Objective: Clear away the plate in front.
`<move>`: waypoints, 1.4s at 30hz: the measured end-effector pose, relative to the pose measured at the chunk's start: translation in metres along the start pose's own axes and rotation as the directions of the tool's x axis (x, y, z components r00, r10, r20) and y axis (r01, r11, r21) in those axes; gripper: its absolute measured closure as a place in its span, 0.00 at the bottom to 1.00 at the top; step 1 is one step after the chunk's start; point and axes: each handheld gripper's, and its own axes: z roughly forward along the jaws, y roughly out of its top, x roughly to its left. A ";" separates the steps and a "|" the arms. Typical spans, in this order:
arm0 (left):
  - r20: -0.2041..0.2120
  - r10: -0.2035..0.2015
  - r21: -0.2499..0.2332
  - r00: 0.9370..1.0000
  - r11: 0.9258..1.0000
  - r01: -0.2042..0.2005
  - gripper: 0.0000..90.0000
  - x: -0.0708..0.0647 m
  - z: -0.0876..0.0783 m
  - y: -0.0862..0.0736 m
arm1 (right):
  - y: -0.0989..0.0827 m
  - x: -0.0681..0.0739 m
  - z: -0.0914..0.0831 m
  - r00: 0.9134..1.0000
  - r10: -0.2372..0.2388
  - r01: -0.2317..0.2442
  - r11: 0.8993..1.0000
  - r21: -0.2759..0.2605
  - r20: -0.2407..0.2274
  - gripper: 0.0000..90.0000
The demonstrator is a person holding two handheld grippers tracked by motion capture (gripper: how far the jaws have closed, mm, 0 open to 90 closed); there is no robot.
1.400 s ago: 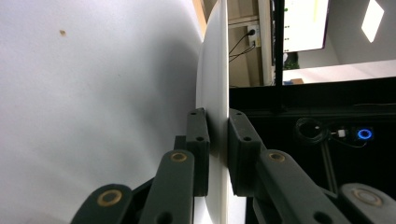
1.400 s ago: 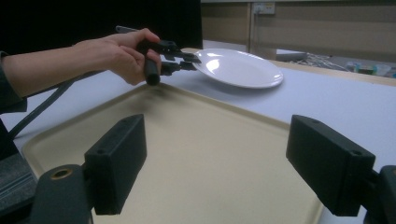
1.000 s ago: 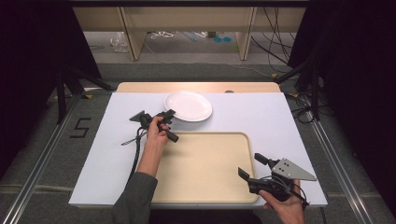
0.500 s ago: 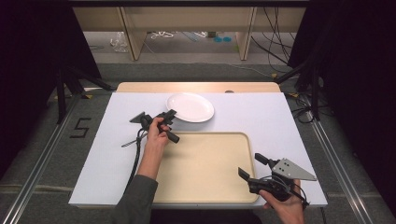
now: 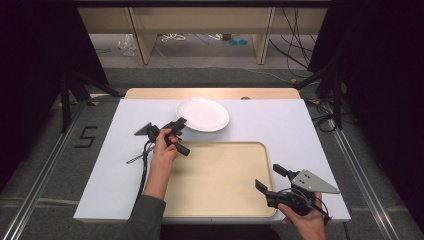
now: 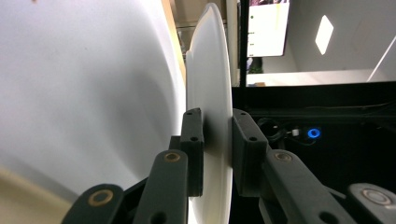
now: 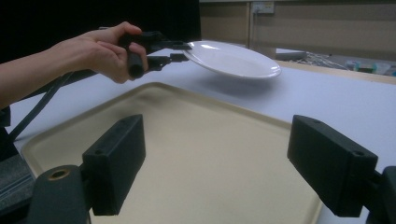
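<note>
We see a white plate (image 5: pixel 203 114) just above the centre of the high view, over the pale blue table cover (image 5: pixel 310 130). In the right gripper view the plate (image 7: pixel 233 59) sits in the upper middle, lifted clear of the cover with a soft shadow beneath it, its near edge a little higher than its far edge. The left gripper (image 5: pixel 177 125) meets the plate at its lower left rim in the high view, held by the person's left hand (image 5: pixel 164 148). In the left gripper view the plate (image 6: pixel 210 70) stands edge-on up the middle of the frame, and the two black jaws are closed on its rim, one pad on each face.

Below the plate, a beige tray (image 5: pixel 220 175) lies across the lower centre of the high view, resting on the table cover. The right gripper (image 5: pixel 270 179) is at the lower right, at the tray's right edge, held by the right hand (image 5: pixel 305 222). In the right gripper view its jaws stand wide apart with nothing between them, over the tray (image 7: pixel 196 154).
</note>
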 end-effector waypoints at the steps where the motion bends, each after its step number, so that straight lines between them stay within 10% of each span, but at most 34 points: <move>1: 0.004 -0.010 -0.004 1.000 1.000 0.010 0.85 -0.001 -0.003 -0.001 | 0.000 0.000 0.000 1.000 -0.006 0.006 1.000 -0.006 -0.002 0.23; 21: 0.117 -0.037 -0.007 0.992 0.999 0.038 0.84 -0.004 -0.054 -0.012 | 0.001 0.000 -0.001 1.000 -0.001 0.001 1.000 0.012 -0.010 0.22; 42: 0.137 -0.062 0.035 0.989 0.998 0.058 0.83 0.008 -0.088 -0.046 | 0.001 0.000 -0.001 1.000 -0.004 0.004 1.000 0.006 -0.016 0.22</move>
